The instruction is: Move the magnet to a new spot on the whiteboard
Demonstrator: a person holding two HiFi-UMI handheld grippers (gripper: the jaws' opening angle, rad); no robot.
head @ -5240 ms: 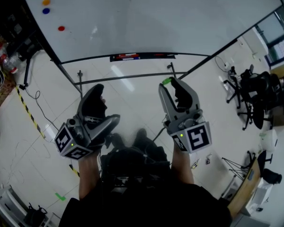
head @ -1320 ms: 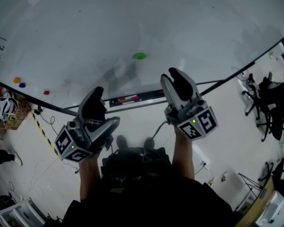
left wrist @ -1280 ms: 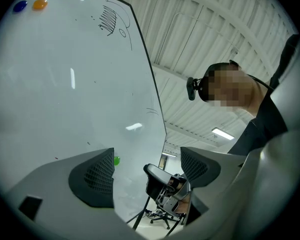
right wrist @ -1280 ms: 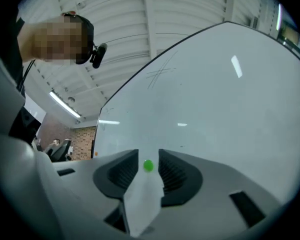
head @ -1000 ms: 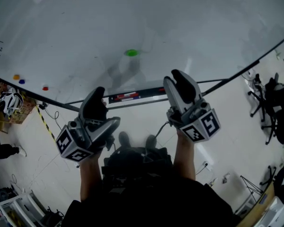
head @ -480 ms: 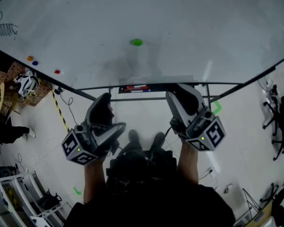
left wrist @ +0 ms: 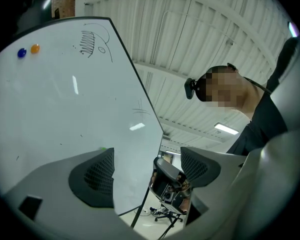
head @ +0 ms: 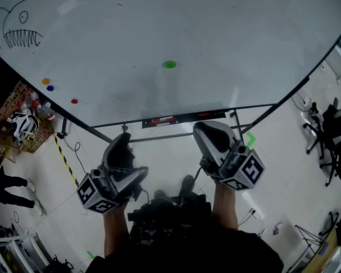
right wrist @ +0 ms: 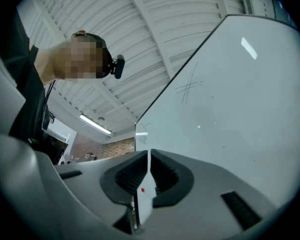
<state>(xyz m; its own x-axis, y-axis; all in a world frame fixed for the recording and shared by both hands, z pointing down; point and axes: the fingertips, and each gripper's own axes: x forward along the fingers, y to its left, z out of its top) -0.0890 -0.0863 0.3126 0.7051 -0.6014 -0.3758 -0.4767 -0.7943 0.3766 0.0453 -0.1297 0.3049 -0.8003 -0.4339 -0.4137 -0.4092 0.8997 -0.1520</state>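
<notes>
Green magnet on whiteboard; below the board, left gripper gapes empty, while right gripper has just been closing on nothing, jaws nearly together.

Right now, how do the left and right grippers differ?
Fingers: the left gripper has them wide apart. The right gripper has just been closing, and its fingers are nearly together.
Outlook: the whiteboard fills the left of the left gripper's view and the right of the right gripper's view.
Shared: both are empty, and neither touches the green magnet stuck on the board.
</notes>
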